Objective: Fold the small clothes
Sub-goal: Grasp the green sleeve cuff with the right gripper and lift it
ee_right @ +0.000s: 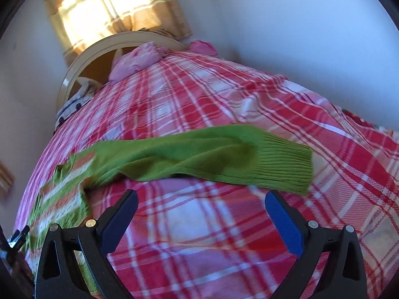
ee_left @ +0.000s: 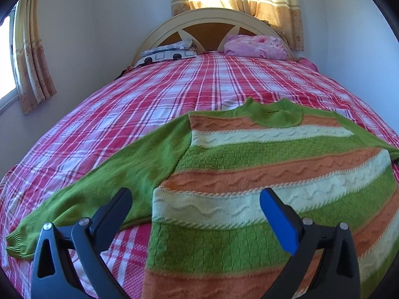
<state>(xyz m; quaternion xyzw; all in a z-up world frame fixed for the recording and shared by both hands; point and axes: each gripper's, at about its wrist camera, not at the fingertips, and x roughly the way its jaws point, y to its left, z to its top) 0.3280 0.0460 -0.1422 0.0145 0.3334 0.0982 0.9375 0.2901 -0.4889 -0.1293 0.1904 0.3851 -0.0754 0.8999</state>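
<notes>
Both grippers point(ee_left: 195, 199) point(ee_right: 202, 200) agape above striped sweater point(ee_left: 249, 174), apparently untouched.

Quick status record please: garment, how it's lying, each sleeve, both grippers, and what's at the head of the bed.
garment: striped knit sweater, green, orange and cream
lay: spread flat on the plaid bedspread, collar toward the headboard
left sleeve: stretched out to the side
right sleeve: stretched out, ribbed cuff flat on the bedspread
left gripper: open, over the sweater's lower left edge, holding nothing
right gripper: open, just short of the right sleeve
head of bed: pink pillow, patterned folded bedding
</notes>
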